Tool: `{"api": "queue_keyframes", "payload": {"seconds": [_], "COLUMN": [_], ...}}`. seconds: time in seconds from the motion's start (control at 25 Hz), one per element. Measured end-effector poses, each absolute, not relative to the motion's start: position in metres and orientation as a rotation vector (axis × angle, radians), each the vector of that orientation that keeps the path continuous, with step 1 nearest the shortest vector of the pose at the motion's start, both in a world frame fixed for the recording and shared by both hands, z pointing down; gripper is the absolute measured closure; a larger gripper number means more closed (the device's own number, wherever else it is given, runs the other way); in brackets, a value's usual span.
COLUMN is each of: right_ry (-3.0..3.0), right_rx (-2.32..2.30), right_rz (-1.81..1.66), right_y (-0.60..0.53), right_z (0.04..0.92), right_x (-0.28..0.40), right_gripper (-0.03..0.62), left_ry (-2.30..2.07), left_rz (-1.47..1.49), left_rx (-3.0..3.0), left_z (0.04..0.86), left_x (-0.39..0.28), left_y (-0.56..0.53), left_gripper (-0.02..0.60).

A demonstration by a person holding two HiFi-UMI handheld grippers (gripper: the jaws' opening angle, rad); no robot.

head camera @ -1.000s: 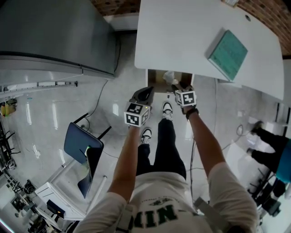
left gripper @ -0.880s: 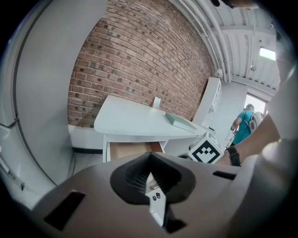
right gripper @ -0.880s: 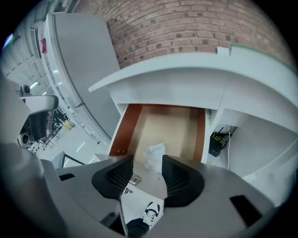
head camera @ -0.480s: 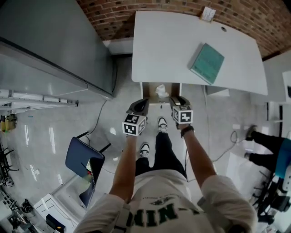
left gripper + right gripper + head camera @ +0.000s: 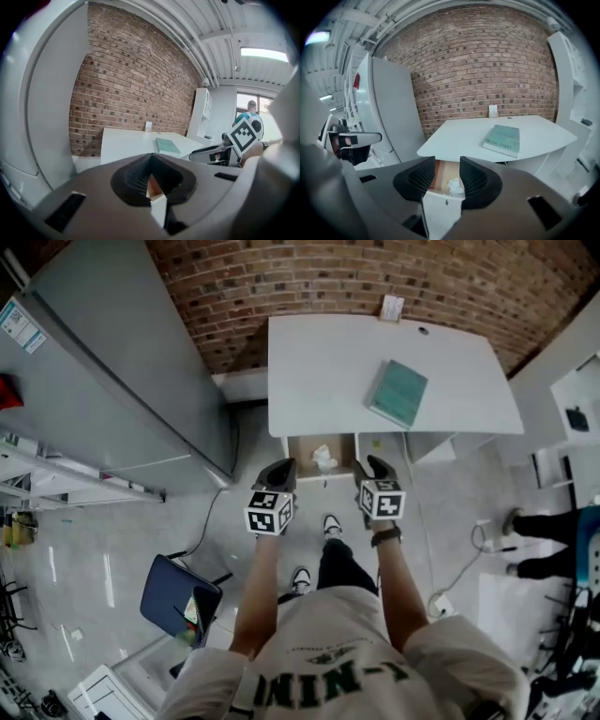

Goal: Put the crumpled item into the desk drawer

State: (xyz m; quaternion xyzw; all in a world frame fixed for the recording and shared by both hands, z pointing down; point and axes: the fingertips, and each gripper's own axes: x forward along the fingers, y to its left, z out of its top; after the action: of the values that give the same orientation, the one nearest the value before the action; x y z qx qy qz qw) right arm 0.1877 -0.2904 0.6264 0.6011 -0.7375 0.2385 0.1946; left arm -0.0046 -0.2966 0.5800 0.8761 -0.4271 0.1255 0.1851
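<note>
The crumpled white item [image 5: 323, 458] lies inside the open desk drawer [image 5: 300, 448], under the front edge of the white desk [image 5: 319, 371]. In the right gripper view the item [image 5: 454, 186] shows in the brown drawer [image 5: 443, 171] beyond the jaws. My right gripper [image 5: 375, 465] hangs just in front of the drawer's right side. Its jaws [image 5: 447, 161] stand apart and are closing, with nothing between them. My left gripper [image 5: 279, 468] is in front of the drawer's left side. Its fingertips [image 5: 151, 157] meet and hold nothing.
A teal book [image 5: 397, 394] lies on the desk. A tall grey cabinet [image 5: 112, 381] stands to the left against the brick wall. A blue chair [image 5: 173, 592] is behind on the left. A person's legs [image 5: 544, 540] show at the far right.
Both grippers have drawn back from the drawer toward my body. The right gripper, earlier right beside the crumpled item, is now clear of it. The item stays in the drawer.
</note>
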Motion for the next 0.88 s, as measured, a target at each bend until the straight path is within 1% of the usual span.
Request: {"api": "queue_keyframes", "payload": {"seconds": [0.24, 0.44, 0.68, 0.88], "right_ry": [-2.145, -2.257, -2.376, -2.363], "right_rx": [1.757, 1.781, 1.809, 1.871], "right_rz": [0.584, 0.47, 0.324, 0.201], "right_y": [-0.267, -0.258, -0.243, -0.233], "right_z": [0.56, 0.507, 0.453, 0.425], "right_x": [0.174, 0.151, 0.124, 0.126], "right_gripper": [0.485, 0.534, 0.562, 0.58], "left_ry": [-1.27, -1.303, -1.382, -1.447], "left_rz": [0.374, 0.272, 0.159, 0.145], "left_rx": [2.515, 2.586, 2.652, 2.685], "left_z": [0.53, 0.481, 0.426, 0.411], "left_x": [-0.013, -0.017, -0.038, -0.047], "left_y": [-0.277, -0.265, -0.255, -0.248], "left_gripper": [0.583, 0.583, 0.583, 0.583]}}
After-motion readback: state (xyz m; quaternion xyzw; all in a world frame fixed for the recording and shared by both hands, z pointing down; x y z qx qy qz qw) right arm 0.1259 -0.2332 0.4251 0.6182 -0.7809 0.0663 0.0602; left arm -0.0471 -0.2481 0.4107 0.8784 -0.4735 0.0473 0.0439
